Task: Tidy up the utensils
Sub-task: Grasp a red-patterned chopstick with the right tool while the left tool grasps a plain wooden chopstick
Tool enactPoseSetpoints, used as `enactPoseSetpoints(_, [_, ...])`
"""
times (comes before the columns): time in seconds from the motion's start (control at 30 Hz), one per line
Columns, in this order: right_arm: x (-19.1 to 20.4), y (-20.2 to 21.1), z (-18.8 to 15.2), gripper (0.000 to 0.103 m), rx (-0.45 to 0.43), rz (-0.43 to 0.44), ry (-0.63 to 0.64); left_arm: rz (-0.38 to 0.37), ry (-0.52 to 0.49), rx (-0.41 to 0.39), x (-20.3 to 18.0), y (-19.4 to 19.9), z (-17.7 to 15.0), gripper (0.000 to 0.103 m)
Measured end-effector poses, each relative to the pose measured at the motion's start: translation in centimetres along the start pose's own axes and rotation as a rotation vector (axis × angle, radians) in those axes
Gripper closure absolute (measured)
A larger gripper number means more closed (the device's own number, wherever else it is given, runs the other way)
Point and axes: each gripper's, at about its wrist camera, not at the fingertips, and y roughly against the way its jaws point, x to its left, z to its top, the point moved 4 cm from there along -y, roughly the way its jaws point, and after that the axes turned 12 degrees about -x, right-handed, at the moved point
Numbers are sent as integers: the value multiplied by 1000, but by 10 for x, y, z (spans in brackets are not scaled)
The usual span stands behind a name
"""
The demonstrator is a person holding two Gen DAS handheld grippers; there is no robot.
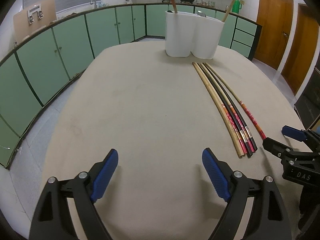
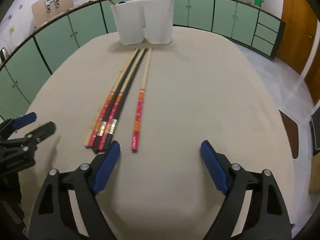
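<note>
Several long chopsticks (image 1: 224,110) lie side by side on the beige table (image 1: 140,110), red, black and plain wood. One red-ended chopstick (image 2: 139,116) lies apart to their right. A white two-part holder (image 1: 192,36) stands at the far end with a red stick and a wooden stick in it; it also shows in the right wrist view (image 2: 144,22). My left gripper (image 1: 160,174) is open and empty, left of the chopsticks. My right gripper (image 2: 160,166) is open and empty, just short of the near ends, with the lone chopstick's end ahead of its left finger.
Green cabinets (image 1: 60,60) curve round the left and far side. Wooden doors (image 1: 280,30) stand at the right. The table edge (image 2: 288,140) drops to tiled floor on the right.
</note>
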Motion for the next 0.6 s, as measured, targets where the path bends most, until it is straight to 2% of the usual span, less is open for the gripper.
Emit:
enactPoseSetpoints(0.03, [3,-1,0,29,-1,6,10,-1,0,0,0,0,0,19])
enactPoseSetpoints(0.1, [8,-2,0,42,2,12,30,-6,-2,1,0,1,0,18])
enactPoseSetpoints(0.13, [10,-3,0,45,0,9,38,-8,-3,1,-1,1,1,18])
enactPoseSetpoints(0.2, [12,-3,2,68,-13,20,43,-17,-3,0,-4,1,1,18])
enactPoseSetpoints(0.23, [12,-3,2,73,-17,30,46,-23,-1,2,-6,1,1,18])
enactPoseSetpoints(0.3, [15,-1,2,92,-23,48,66,-40,5,7,-11,0,1,18])
enactPoseSetpoints(0.37, [16,0,2,97,-23,58,73,-55,3,10,-18,-1,1,18])
enactPoseSetpoints(0.6, [-2,3,2,98,-25,45,30,-116,-41,24,-51,-4,-2,18])
